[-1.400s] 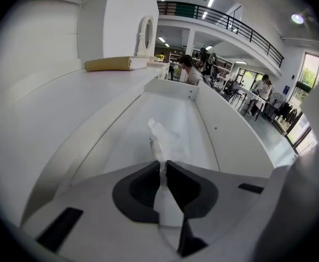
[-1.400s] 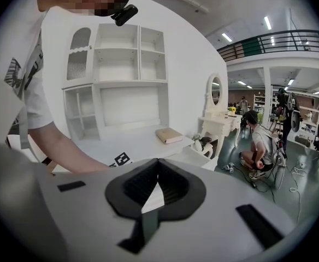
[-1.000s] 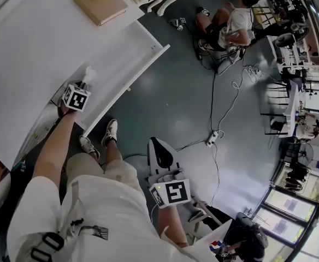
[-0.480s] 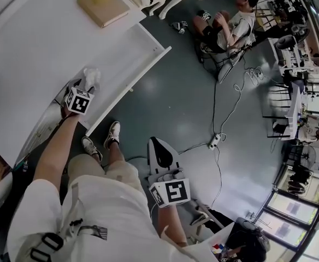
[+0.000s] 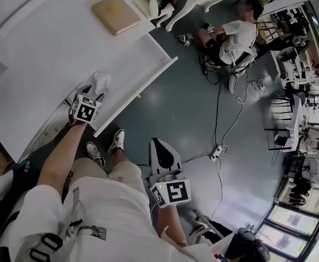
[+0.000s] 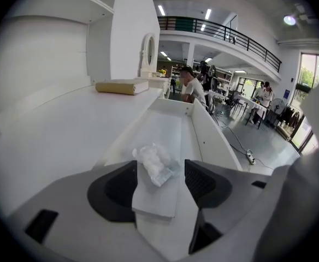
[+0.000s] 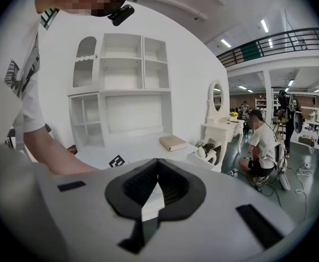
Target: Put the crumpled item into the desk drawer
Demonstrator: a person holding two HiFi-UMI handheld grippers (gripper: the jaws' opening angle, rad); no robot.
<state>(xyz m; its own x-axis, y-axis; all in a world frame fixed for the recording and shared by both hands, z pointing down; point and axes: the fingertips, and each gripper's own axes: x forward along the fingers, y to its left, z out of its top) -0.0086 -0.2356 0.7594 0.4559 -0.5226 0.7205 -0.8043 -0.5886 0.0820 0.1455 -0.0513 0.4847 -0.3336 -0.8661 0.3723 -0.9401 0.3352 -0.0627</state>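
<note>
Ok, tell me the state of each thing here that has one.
Desk drawer: pulled open.
Crumpled item: lying loose inside the drawer.
Left tongs: open, just been opening; item between them, ungripped.
Right tongs: shut, empty.
Book: closed, lying flat.

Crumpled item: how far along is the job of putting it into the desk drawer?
Done: the crumpled item lies inside the open drawer. In hand: nothing; the left gripper has just been opening its jaws, now apart above the item, not touching it. Remaining: perhaps only to withdraw; the drawer stands open.
</note>
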